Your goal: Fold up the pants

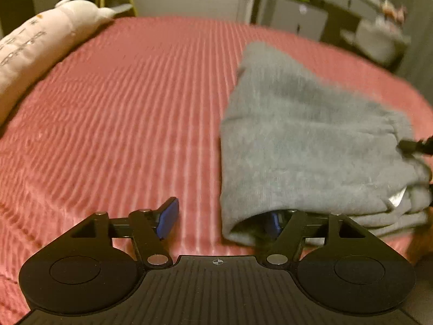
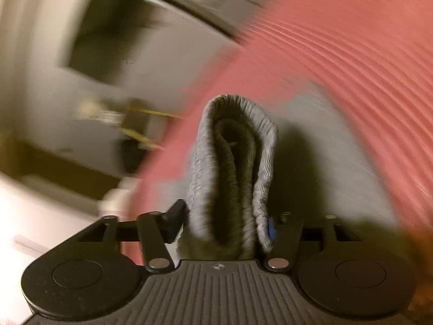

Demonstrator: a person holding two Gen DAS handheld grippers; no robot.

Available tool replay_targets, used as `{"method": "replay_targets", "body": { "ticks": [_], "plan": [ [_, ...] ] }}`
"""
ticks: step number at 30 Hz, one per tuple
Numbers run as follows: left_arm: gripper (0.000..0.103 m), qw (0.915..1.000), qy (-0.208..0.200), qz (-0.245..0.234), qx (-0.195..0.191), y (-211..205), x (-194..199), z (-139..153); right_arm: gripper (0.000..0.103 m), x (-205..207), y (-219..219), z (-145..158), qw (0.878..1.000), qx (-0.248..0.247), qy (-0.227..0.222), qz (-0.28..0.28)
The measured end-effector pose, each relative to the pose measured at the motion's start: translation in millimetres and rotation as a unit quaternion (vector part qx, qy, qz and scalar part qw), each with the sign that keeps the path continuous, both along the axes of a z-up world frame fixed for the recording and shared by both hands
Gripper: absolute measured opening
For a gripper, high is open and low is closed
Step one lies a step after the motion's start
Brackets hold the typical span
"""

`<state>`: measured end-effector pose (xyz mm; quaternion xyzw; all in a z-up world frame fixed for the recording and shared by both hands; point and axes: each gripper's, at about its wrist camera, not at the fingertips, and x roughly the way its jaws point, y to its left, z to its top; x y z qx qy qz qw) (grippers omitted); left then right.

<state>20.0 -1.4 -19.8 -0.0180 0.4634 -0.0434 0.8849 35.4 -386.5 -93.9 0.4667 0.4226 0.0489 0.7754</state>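
Observation:
Grey pants (image 1: 311, 140) lie folded on the right side of a red ribbed bedspread (image 1: 121, 113). My left gripper (image 1: 220, 220) sits at their near left corner with its jaws apart. Its left pad (image 1: 169, 218) is over bare bedspread, and its right pad (image 1: 273, 224) is tucked under the cloth's edge. In the right wrist view a folded roll of the ribbed waistband (image 2: 230, 178) stands between the fingers of my right gripper (image 2: 224, 224) and fills the gap. It stays sharp while the background blurs. A black part of the right gripper (image 1: 416, 146) shows at the pants' right edge.
A cream plush pillow (image 1: 40, 43) lies along the bed's far left side. Grey cabinets (image 1: 297, 19) and cluttered shelves stand beyond the bed at the back right. The bed's edge (image 2: 173, 146) and pale floor (image 2: 40, 216) show in the right wrist view.

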Motion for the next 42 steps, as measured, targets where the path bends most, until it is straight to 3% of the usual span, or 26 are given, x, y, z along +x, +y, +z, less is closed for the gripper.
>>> {"method": "replay_targets", "body": {
  "ticks": [2, 6, 10, 11, 12, 13, 15, 19, 21, 24, 26, 33, 36, 39, 40, 42],
  "plan": [
    [0.071, 0.9999, 0.003, -0.008, 0.013, -6.9, -1.3, -3.1, 0.068, -9.5, -3.7, -11.6, 0.999, 0.012, -0.031, 0.002],
    [0.072, 0.9995, -0.019, -0.018, 0.015, -12.2, -6.9, 4.1, 0.089, -10.8, -2.6, -6.6, 0.997, 0.023, -0.060, 0.032],
    [0.076, 0.9988, -0.028, -0.022, 0.033, -14.5, -6.9, 3.4, 0.090, 1.6, 21.4, 4.7, 0.997, -0.012, -0.060, 0.043],
    [0.076, 0.9987, -0.026, -0.024, 0.036, -16.2, -7.8, 1.4, 0.082, 2.6, 29.7, 7.1, 0.996, -0.033, -0.062, 0.046],
    [0.076, 0.9987, -0.026, -0.024, 0.037, -17.6, -9.0, 1.6, 0.058, -1.4, 38.5, 11.9, 0.995, -0.065, -0.061, 0.050],
    [0.076, 0.9987, -0.028, -0.024, 0.035, -17.1, -9.6, 2.2, 0.050, -0.3, 42.4, 12.2, 0.994, -0.080, -0.058, 0.054],
    [0.076, 0.9991, -0.023, -0.021, 0.028, -16.5, -11.4, 2.7, 0.048, -2.6, 47.9, 12.4, 0.994, -0.076, -0.056, 0.047],
    [0.075, 0.9998, -0.017, 0.000, -0.003, -1.4, -7.7, 3.8, 0.044, -4.9, 36.0, 16.6, 0.997, -0.018, -0.068, 0.021],
    [0.075, 0.9987, -0.037, -0.029, -0.018, -3.6, -18.2, 10.3, 0.044, -3.4, 34.8, 19.0, 0.997, -0.009, -0.071, 0.009],
    [0.075, 0.9951, -0.047, -0.087, 0.002, -22.1, -28.3, 11.5, 0.044, -4.3, 35.4, 24.5, 0.997, -0.009, -0.073, 0.006],
    [0.077, 0.9939, -0.052, -0.095, 0.022, -33.3, -29.3, 7.4, 0.044, -4.7, 37.0, 27.8, 0.997, -0.012, -0.079, 0.007],
    [0.078, 0.9908, -0.062, -0.120, -0.009, -34.0, -35.8, 12.4, 0.044, -4.2, 34.2, 38.5, 0.996, -0.006, -0.090, 0.007],
    [0.078, 0.9944, -0.056, -0.089, -0.002, -30.3, -27.6, 6.1, 0.044, -4.9, 33.4, 40.3, 0.996, -0.011, -0.093, 0.011],
    [0.073, 0.9989, 0.004, -0.043, 0.015, -25.2, -6.7, -11.8, 0.044, -5.8, 35.1, 37.5, 0.996, -0.014, -0.090, 0.011],
    [0.072, 0.9994, 0.020, -0.026, -0.003, -19.3, -1.8, -15.9, 0.044, -5.7, 35.8, 38.2, 0.996, -0.016, -0.089, 0.009],
    [0.066, 0.9991, 0.015, 0.002, -0.038, -8.9, 0.2, -13.5, 0.043, -6.2, 35.9, 39.7, 0.996, -0.020, -0.087, 0.008]
  ]
}}
